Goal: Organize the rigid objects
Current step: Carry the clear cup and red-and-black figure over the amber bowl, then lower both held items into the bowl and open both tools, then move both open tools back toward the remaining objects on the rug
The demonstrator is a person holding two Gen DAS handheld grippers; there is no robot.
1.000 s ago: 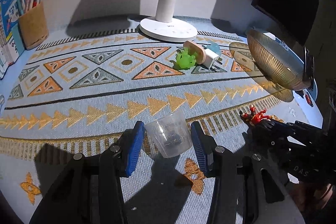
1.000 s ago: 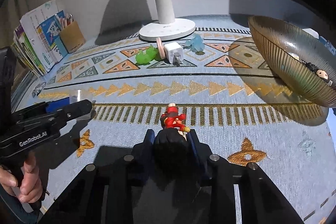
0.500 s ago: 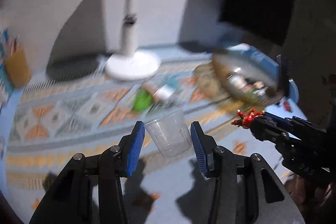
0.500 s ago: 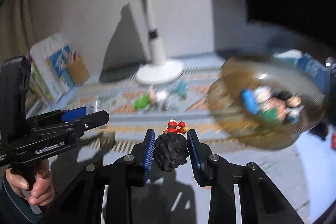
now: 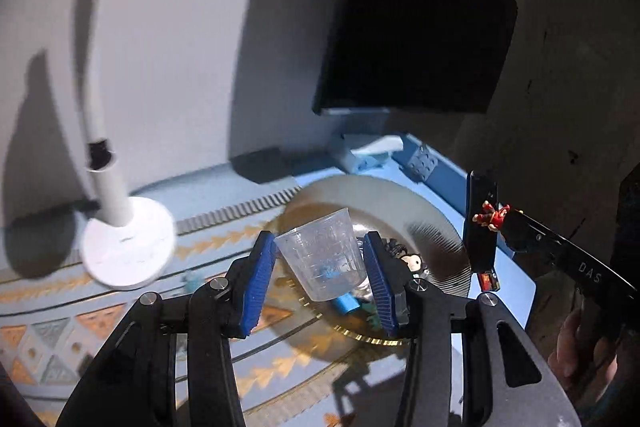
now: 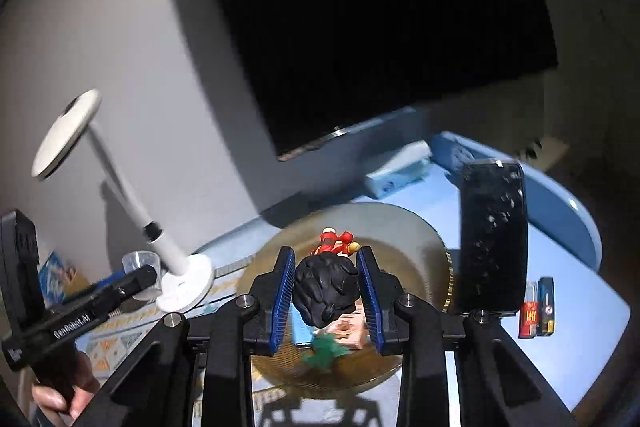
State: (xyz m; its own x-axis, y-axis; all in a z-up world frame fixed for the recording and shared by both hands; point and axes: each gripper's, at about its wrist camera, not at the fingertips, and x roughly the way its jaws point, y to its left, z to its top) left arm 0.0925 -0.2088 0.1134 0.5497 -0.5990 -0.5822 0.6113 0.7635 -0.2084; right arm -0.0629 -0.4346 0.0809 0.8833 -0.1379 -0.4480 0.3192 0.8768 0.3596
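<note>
Two things are held up in the air over the same dish. The clear plastic cup (image 5: 324, 259) sits upright between the blue pads of the left tongs (image 5: 320, 281), which are closed in against its sides and carry it above the amber ribbed bowl (image 5: 436, 247). The small figurine (image 6: 326, 285), with black hair toward the camera and red clothing pointing away, is clamped by its head in the right tongs (image 6: 325, 301), whose narrow gap is filled by the hair; it too hangs over the bowl (image 6: 400, 227).

Inside the bowl lie several small items: a blue piece (image 5: 346, 303) seen through and below the cup, a pale doll-like head (image 5: 412, 261) just beside the left tongs' right pad, and, in the right wrist view, a green toy (image 6: 324, 349) and a tan block (image 6: 348, 331) under the figurine. The bowl rests on the patterned mat (image 5: 100, 323) at the edge of the blue surface (image 6: 560, 267).

A black phone (image 6: 490, 239) stands upright just to the right of the bowl, with two small boxes (image 6: 538, 307) beside it. To the left stands a white desk lamp (image 6: 176, 279), its round base on the mat. Behind everything, a dark monitor (image 6: 360, 27) faces the grey wall. The person's left hand (image 6: 56, 393) grips the left handle.
</note>
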